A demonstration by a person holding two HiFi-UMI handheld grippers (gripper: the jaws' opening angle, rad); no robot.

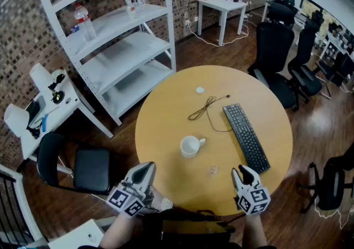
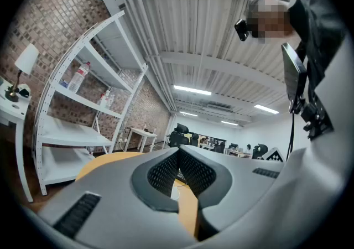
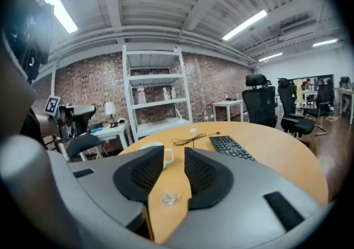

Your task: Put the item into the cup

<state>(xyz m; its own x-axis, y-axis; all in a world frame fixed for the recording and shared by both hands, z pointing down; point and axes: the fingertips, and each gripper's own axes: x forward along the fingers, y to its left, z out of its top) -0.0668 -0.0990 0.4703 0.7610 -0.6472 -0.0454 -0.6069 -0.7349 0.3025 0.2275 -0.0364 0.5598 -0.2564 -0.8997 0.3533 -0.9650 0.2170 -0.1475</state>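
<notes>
A white cup (image 1: 189, 146) stands upright near the middle of the round wooden table (image 1: 166, 109). A small pale crumpled item (image 1: 212, 171) lies on the table just right of the cup and nearer to me. My right gripper (image 1: 241, 172) hovers at the near edge, right of the item, open and empty. In the right gripper view the item (image 3: 170, 197) lies on the wood seen through the gap of that gripper (image 3: 174, 154), with the cup (image 3: 166, 155) beyond its left jaw. My left gripper (image 1: 146, 171) is shut and empty at the near left edge; its jaws (image 2: 178, 152) meet at the tips.
A black keyboard (image 1: 246, 137) lies right of the cup, and a dark cable (image 1: 204, 108) and a small white object (image 1: 199, 90) farther back. A white shelf unit (image 1: 119, 43) stands far left, a black chair (image 1: 88, 167) near left, and office chairs (image 1: 276, 54) on the right.
</notes>
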